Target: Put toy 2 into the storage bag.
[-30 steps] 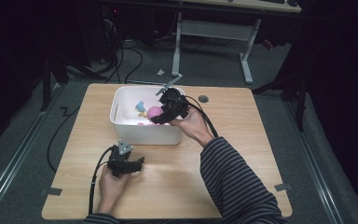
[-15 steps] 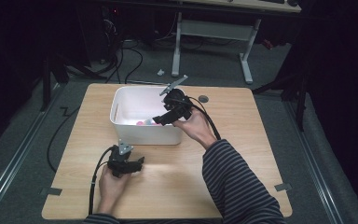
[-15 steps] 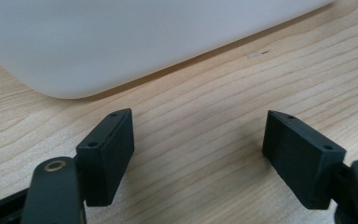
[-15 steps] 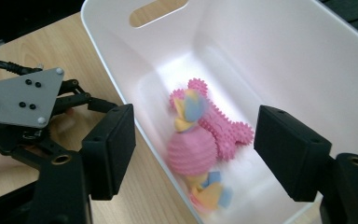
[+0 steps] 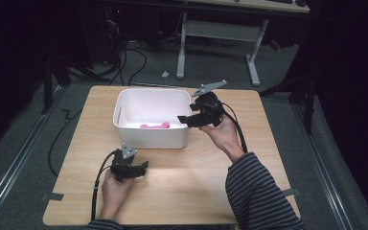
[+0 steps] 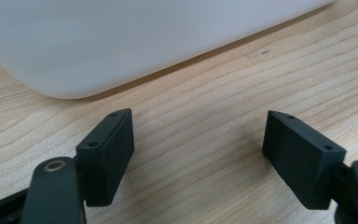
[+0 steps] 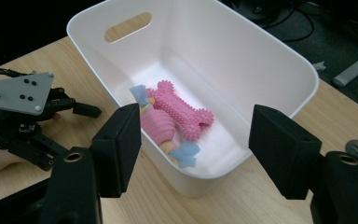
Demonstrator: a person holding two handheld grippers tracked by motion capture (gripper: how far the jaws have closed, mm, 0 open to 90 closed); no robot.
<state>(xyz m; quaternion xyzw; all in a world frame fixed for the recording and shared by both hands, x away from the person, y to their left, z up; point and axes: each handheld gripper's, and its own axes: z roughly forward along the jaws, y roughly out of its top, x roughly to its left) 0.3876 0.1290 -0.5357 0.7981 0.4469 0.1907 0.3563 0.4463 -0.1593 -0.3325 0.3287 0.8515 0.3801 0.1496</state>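
Reference landmark: the white bin [image 5: 151,136] near the far middle of the wooden table [image 5: 196,187].

1. Left tongs [image 5: 141,167]: I hold these on the table top just in front of the bin's near wall, toward its left half. Their jaws are spread and nothing sits between them. In the left gripper view bare wood lies between the jaws, and the bin's rounded lower edge crosses the view just beyond the tips. A black cable [image 5: 97,184] runs from these tongs back toward the near table edge.

2. Bin contents: a pink spiked bone toy [image 7: 179,109] lies on the bin floor. Touching it on the side toward the near wall is a pink ribbed toy [image 7: 158,127] with pale blue ends. Both lie toward the bin's right end, loose, with no jaw on them.

3. Right tongs [image 5: 186,119]: I hold these raised at the bin's right rim, tips pointing over the rim into the bin. Their jaws have just been closing, yet the right gripper view shows them apart with nothing between them. The bin's right wall stands between the tips and the toys below.

4. Beyond the table: a white desk frame [image 5: 218,36] and floor cables [image 5: 139,57] lie behind the bin, well apart from it.
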